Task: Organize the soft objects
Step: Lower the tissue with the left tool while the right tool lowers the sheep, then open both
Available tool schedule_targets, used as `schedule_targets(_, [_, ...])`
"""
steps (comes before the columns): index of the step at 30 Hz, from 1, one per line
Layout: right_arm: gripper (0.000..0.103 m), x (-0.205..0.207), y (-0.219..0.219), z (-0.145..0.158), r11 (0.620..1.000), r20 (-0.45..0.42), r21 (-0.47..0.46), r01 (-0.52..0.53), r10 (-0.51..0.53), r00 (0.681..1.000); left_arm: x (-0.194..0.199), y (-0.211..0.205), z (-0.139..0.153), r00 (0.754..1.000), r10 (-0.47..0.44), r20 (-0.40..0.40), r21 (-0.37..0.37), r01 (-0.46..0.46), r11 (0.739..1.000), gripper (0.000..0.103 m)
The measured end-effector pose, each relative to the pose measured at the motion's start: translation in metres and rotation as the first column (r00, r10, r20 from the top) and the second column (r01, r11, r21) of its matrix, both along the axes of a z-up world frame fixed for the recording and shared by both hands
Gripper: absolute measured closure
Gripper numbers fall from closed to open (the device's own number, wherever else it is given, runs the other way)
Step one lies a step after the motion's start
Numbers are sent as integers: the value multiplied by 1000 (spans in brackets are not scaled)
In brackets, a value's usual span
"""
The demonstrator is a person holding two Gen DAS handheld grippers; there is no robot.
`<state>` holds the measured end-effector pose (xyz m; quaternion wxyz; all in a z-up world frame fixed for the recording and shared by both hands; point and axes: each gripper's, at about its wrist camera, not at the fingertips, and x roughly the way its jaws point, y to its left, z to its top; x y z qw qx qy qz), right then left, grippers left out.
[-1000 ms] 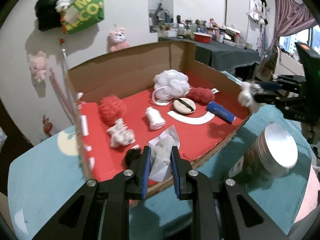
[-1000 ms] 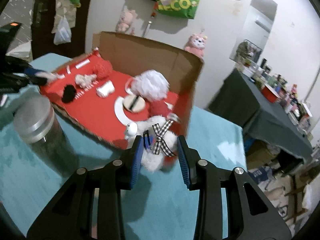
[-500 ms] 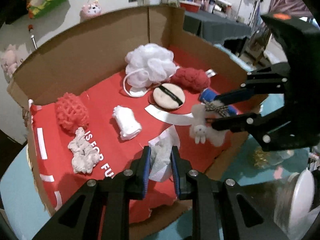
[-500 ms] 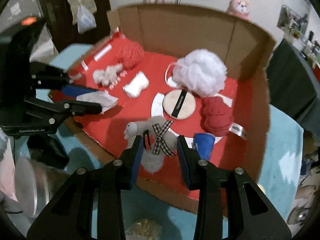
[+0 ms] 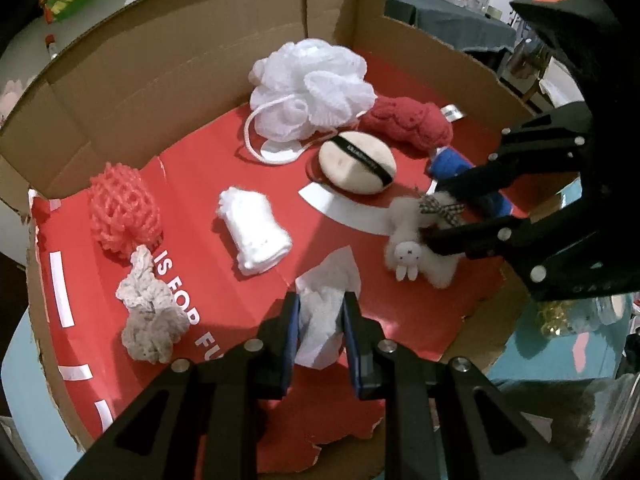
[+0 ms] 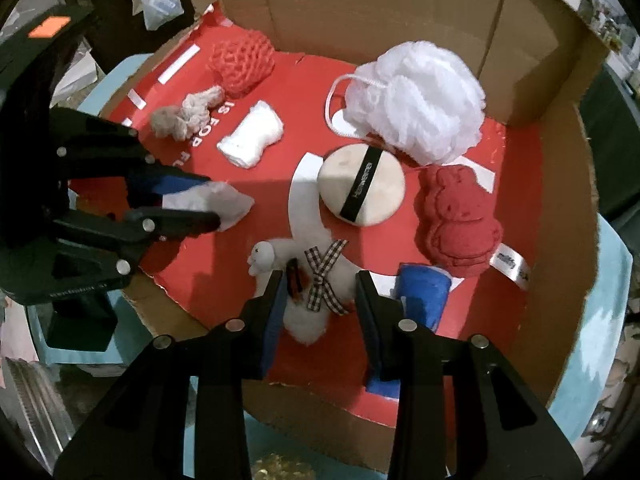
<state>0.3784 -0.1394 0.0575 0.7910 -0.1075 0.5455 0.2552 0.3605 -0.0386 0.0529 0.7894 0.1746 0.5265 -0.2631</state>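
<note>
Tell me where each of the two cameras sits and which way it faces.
Left wrist: on the left gripper, angled down into the red-floored cardboard box; its fingers pinch a crumpled white tissue; the right gripper enters from the right.
Right wrist: on the right gripper, angled down; it clamps a white plush toy with checked bow; the left gripper enters from the left.
Shared: box, white mesh bath pouf.

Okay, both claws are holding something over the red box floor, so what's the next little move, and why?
Probably lower a little and open both. The left claw pinches a crumpled tissue and the right claw grips the white plush bunny, both already inside the cardboard box above bare red floor.
</note>
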Motion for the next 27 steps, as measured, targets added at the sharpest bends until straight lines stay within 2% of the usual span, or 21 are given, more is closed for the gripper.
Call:
schedule_targets(8, [68,6,-2,-5,1000,-31,3,12,-11,999,8,-2,-3,1000,8,2,9,-8,1000,66])
schedule_targets(9, [66,6,-1,-4,1000,-30,2,12,-12,999,7,-2,-2,1000,14,7,9,-14,1000,64])
schedule_targets(11, [55,5,-1,-2,1000,-22,-1,18,-18,1000,6,2,1,1000,27,12,-5,-26,1000,58])
schedule_targets(12, [46,5,0,-2,1000,-17,-1,19,-19,1000,3,4,4,999,36,17,-12,-36,999,57])
schedule_targets(16, [44,1,-2,9,999,17,-6,46,-46,999,-7,16,21,994,99,46,-58,-96,994,38])
schedule_targets(20, [40,-6,-7,26,995,58,-1,105,-104,993,-20,32,40,972,205,115,-90,-195,977,20])
schedule_targets(22, [27,-12,-10,35,990,81,7,140,-140,987,-27,38,46,961,251,117,-114,-238,965,14])
schedule_targets(23, [27,-16,-11,39,987,96,10,159,-159,983,-30,40,49,956,271,110,-124,-257,958,10])
schedule_targets(27, [24,-27,-16,46,972,110,27,231,-233,966,-42,48,52,931,336,144,-123,-320,939,4])
